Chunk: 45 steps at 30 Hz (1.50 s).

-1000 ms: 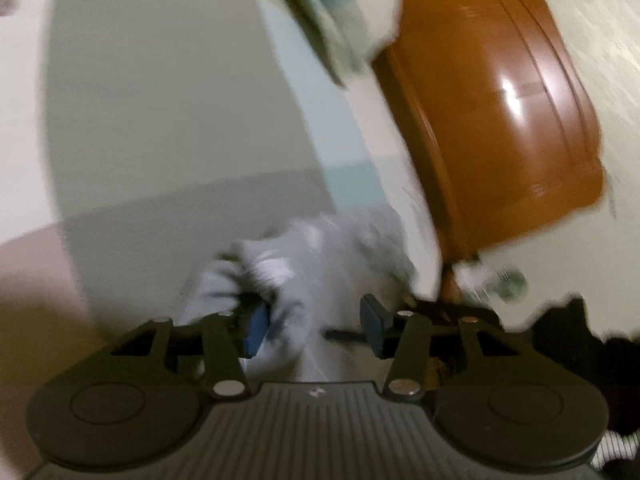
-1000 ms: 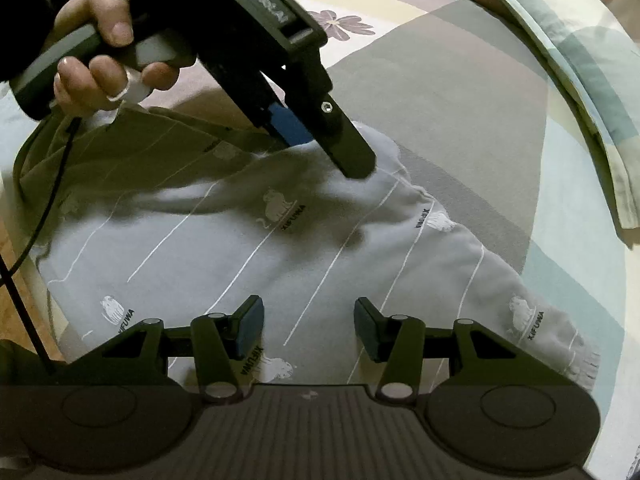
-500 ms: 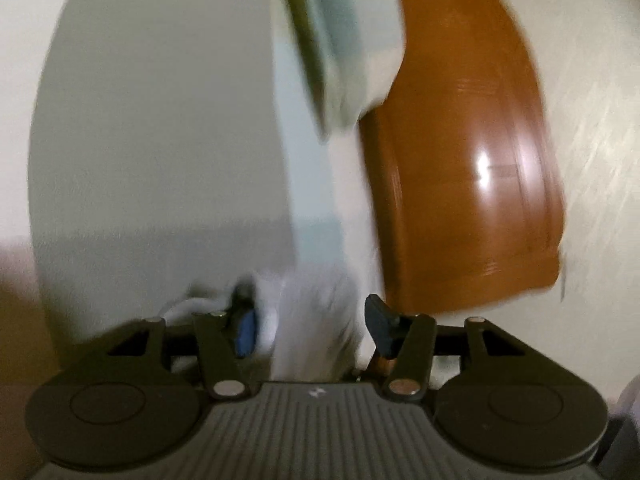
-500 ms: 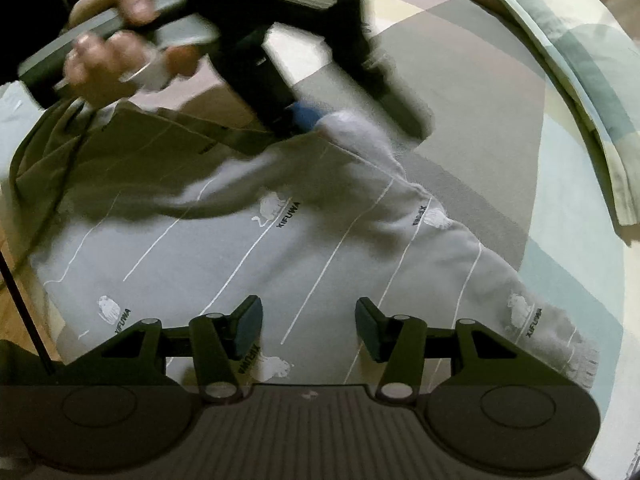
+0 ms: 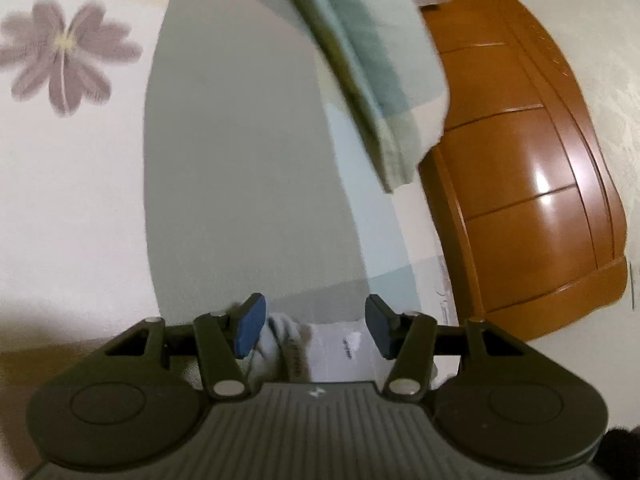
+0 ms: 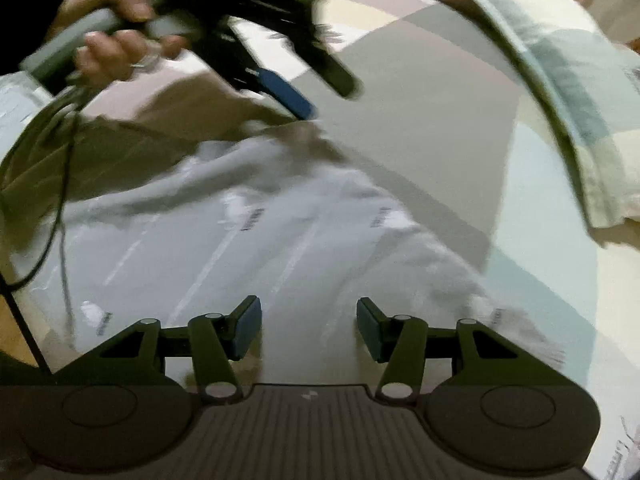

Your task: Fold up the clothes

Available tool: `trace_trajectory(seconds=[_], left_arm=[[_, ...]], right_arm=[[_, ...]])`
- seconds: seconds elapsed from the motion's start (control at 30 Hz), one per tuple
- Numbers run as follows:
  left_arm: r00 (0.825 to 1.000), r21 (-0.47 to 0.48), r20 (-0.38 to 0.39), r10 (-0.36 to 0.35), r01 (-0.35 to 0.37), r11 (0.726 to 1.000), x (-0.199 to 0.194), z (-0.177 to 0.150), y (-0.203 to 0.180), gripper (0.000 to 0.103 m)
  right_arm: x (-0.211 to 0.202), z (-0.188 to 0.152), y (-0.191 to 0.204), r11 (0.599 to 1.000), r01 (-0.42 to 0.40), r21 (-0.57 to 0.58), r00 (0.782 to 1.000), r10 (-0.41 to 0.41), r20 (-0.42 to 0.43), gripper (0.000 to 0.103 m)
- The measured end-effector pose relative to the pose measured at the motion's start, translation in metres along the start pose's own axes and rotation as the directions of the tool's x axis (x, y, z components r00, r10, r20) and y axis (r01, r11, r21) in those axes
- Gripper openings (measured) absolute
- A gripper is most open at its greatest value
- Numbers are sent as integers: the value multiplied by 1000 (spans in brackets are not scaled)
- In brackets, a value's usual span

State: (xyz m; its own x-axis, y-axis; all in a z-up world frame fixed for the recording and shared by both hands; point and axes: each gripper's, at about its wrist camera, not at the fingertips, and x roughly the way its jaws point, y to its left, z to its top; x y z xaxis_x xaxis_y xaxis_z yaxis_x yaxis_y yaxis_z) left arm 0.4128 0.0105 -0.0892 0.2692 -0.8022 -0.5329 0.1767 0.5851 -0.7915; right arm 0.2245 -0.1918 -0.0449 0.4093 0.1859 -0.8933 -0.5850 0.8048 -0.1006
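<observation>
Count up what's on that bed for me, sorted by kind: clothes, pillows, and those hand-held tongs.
Grey sweatshirt: 1
Checked pillow: 1
Hand-held tongs: 2, the left tongs and the right tongs, both with jaws apart
Total: 4

Sweatshirt (image 6: 256,240): soft grey knit cloth, matt, with thin pale stripes and small printed marks; ribbed cuff (image 6: 532,332).
Bedsheet (image 5: 240,140): smooth matt cloth in pastel blocks, one printed flower (image 5: 66,54).
Pillow (image 5: 384,60): checked woven cloth, matt.
Headboard (image 5: 532,184): orange-brown wood, glossy (a bright highlight sits on the varnish).
Left gripper (image 5: 312,326): matt dark plastic, ridged housing, blue pads (image 5: 250,330), dull metal pins.
Right gripper (image 6: 309,328): same matt plastic.
</observation>
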Motion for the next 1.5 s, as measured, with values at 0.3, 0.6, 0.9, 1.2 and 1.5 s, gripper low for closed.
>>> trace_trajectory(seconds=[0.3,0.6,0.9,1.2,1.5], left_arm=[[977,162,-206,-55,89,983,29,-39,-45,58],[978,207,-162,134,-99,973,35,-42,-44,49],[964,350,-217,153,-70,934,58,-45,-88,51],[955,428,-239,175,-58,902,93,-59,-115,51],[934,479,-275,227,-72,875,114,-74,-121,51]], right_arm=[[-7,-13,-46,989,94,112,996,-92,-17,58],[-31,-60,-52,935,102,341,994,-86,-63,58],[-29,-81,-53,876,150,458,988,-154,-28,58],[-51,-118,-77,720,124,683,987,-158,-12,34],[-38,-152,-101,456,-66,887,990,-79,114,24]])
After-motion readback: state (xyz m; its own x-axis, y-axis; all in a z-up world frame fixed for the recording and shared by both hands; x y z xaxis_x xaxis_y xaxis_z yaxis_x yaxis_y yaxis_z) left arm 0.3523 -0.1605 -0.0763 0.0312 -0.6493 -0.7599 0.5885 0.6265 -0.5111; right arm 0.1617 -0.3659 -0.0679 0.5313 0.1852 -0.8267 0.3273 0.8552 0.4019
